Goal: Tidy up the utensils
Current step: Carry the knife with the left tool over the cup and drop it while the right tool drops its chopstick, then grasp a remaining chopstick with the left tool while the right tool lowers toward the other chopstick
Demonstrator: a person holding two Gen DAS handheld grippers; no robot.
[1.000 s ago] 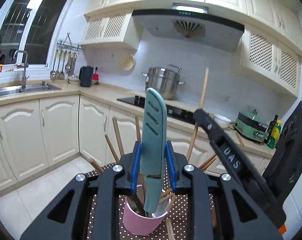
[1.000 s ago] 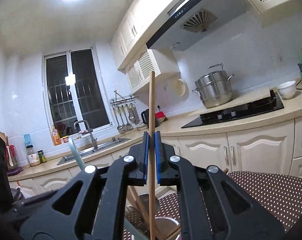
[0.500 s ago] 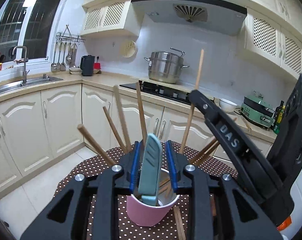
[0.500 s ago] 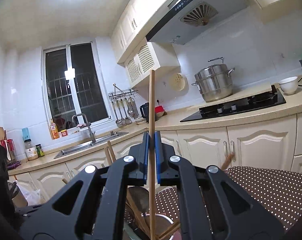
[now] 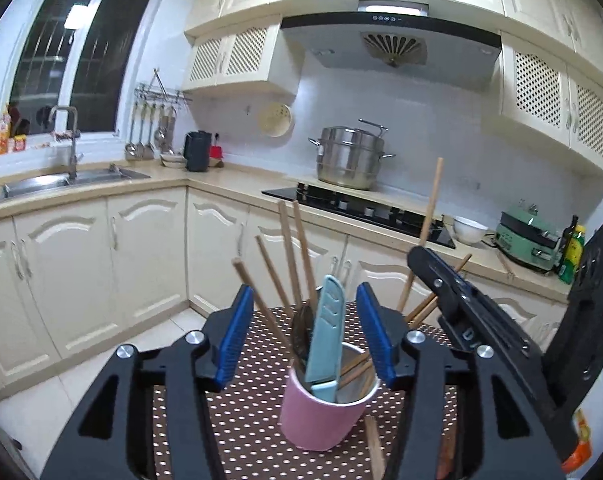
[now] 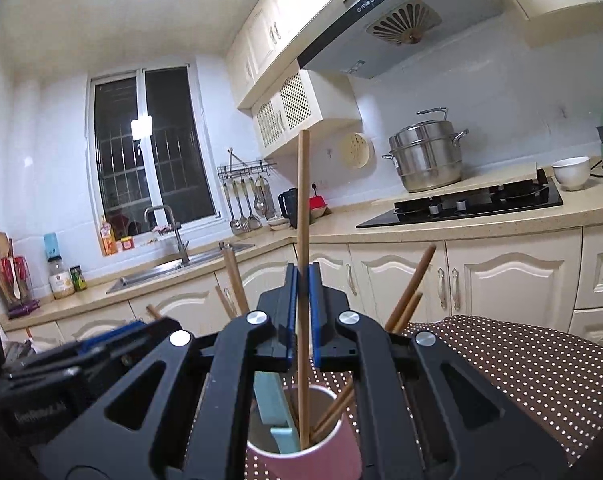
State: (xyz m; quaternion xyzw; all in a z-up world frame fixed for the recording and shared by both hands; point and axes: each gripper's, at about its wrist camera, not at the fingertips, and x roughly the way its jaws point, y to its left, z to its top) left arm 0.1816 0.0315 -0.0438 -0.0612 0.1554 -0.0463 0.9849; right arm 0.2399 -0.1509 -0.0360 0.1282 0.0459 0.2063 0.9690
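My left gripper (image 5: 307, 336) is opening, its pads clear of the blue knife (image 5: 326, 344), which now stands in the pink cup (image 5: 321, 420) on the dotted desk (image 5: 245, 412). My right gripper (image 6: 300, 300) is clamped on a chopstick (image 6: 302, 208), tip over the cup. Next, I reckon: back the left away, lower the chopstick, release.

Left hand-held gripper (image 5: 307, 334) tilts slightly down, jaws opening; right hand-held gripper (image 6: 302, 312) level, clamped.
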